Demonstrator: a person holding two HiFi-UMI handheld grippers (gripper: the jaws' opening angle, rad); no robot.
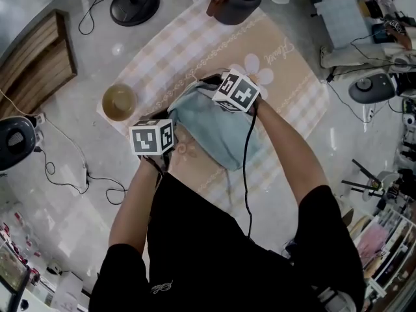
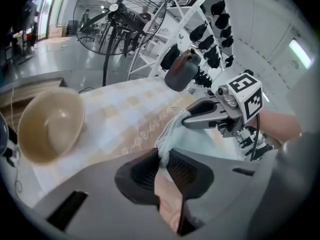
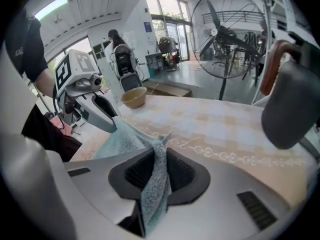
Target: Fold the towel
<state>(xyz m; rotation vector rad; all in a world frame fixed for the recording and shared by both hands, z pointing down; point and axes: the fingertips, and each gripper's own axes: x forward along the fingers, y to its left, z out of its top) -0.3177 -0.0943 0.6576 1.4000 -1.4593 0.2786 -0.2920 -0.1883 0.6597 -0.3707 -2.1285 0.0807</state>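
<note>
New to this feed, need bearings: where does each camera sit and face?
Head view: on the person's head, looking steeply down on the towel and checked cloth; both forearms show.
Left gripper view: on the left gripper, looking along its jaws, shut on the towel, toward the bowl; the right gripper shows.
Right gripper view: on the right gripper, likewise gripping the towel, facing the fan; left gripper shows.
Shared: both gripper views show towel, bowl, fan.

One blue towel (image 1: 218, 135), one brown bowl (image 1: 119, 101), one dark jug (image 1: 235, 2), one checked cloth (image 1: 195, 41), one standing fan (image 2: 120, 14); two grippers, the left gripper (image 2: 162, 165) and the right gripper (image 3: 157, 171).
</note>
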